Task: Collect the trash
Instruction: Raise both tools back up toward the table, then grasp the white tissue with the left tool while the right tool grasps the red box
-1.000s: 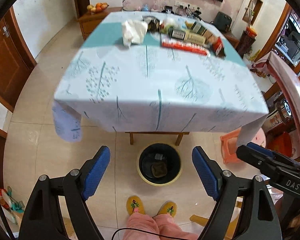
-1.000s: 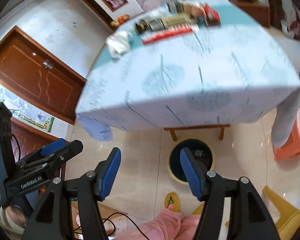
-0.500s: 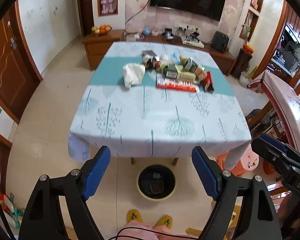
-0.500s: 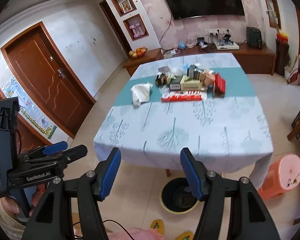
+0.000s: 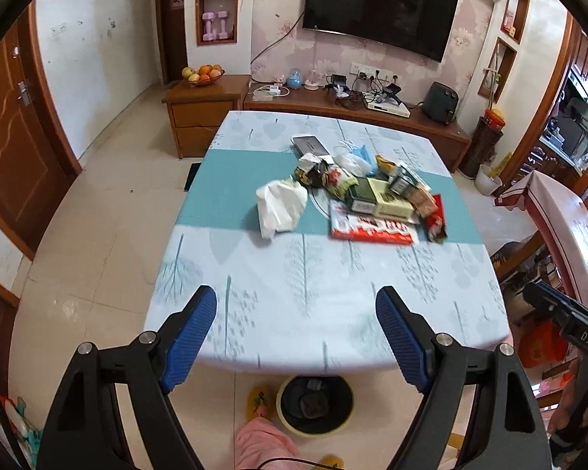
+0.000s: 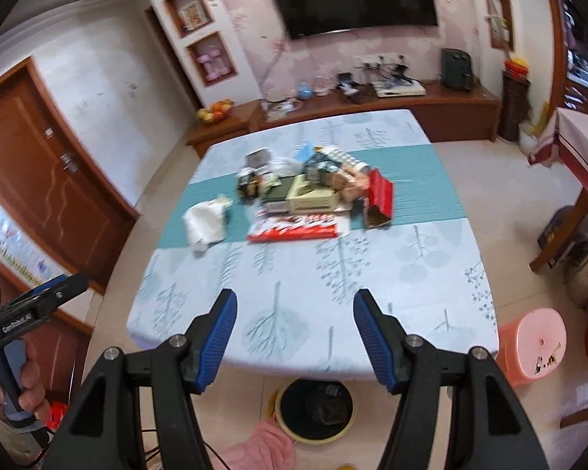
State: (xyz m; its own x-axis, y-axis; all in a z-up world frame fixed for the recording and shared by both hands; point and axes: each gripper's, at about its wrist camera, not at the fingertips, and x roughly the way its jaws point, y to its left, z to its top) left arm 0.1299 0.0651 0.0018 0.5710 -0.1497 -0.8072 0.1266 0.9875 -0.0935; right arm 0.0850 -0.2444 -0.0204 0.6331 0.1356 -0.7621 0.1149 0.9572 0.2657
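A pile of trash lies across the teal band of the table: a crumpled white tissue (image 5: pixel 280 205) (image 6: pixel 205 219), a flat red and white wrapper (image 5: pixel 372 230) (image 6: pixel 294 228), a red box (image 5: pixel 436 217) (image 6: pixel 380 199) and several small cartons (image 5: pixel 376 196). A black bin with a yellow rim (image 5: pixel 314 401) (image 6: pixel 317 407) stands on the floor under the table's near edge, with some trash in it. My left gripper (image 5: pixel 296 337) and right gripper (image 6: pixel 294 338) are both open and empty, above the near edge, well short of the pile.
The table (image 5: pixel 325 297) has a pale tree-print cloth. A pink stool (image 6: pixel 531 342) stands at its right corner. A wooden TV cabinet (image 5: pixel 333 105) runs behind the table, a brown door (image 6: pixel 43 192) is at the left. The person's pink-clad legs (image 5: pixel 262 446) stand by the bin.
Both grippers have risen and tilted up from looking down at the bin to looking across the tabletop. Both stayed open and empty.
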